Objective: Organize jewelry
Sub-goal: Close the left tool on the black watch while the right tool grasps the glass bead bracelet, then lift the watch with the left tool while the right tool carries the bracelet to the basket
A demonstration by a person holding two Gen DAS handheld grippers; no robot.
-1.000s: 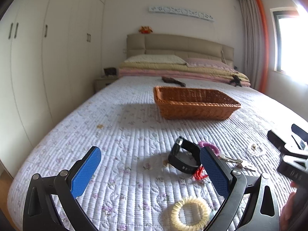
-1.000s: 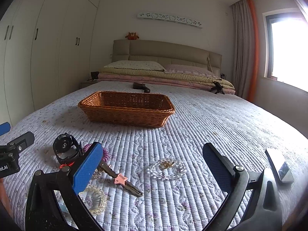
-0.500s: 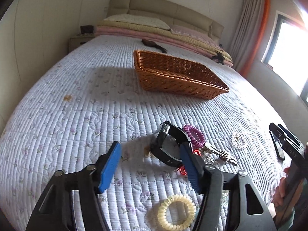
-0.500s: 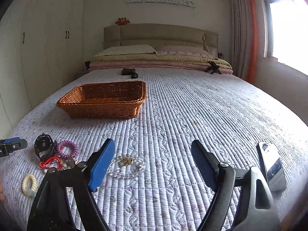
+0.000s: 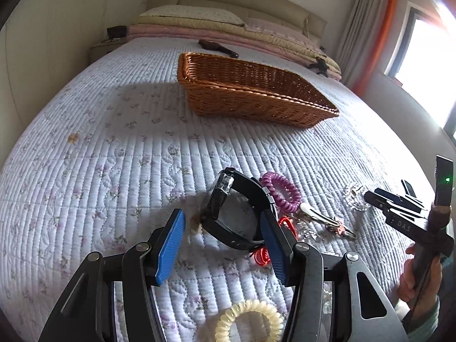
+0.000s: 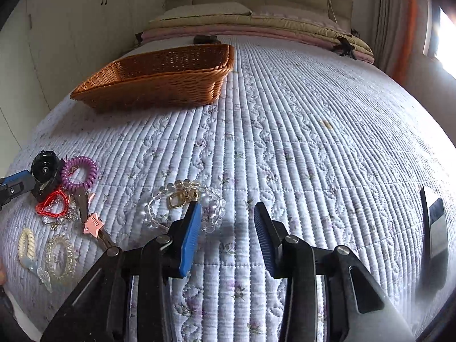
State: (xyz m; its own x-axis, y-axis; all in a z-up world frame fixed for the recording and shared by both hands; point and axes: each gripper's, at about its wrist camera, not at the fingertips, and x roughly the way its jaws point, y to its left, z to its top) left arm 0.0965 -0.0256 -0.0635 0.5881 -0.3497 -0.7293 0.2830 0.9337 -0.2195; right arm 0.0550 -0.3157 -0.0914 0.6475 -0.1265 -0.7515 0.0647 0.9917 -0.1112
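Observation:
A black watch lies on the quilt, its band between the blue pads of my left gripper. The jaws are closing, and a gap still shows at the left pad. Behind the watch lie a purple coil tie and a red cord. My right gripper hovers at a clear bead bracelet. Its jaws are also closing; the left finger covers the bracelet's right side, and only its edge reaches between the pads. The empty wicker basket stands further up the bed.
A cream coil tie, a clear coil tie and a pink-star hair clip lie near the pile. A phone rests at the right. A hand holds the right gripper's handle. Pillows and folded bedding line the headboard.
Both grippers tilted down and moved closer to the quilt. Both jaws narrowed from wide open. The watch now sits between the left pads, and the bracelet is at the right gripper's left finger.

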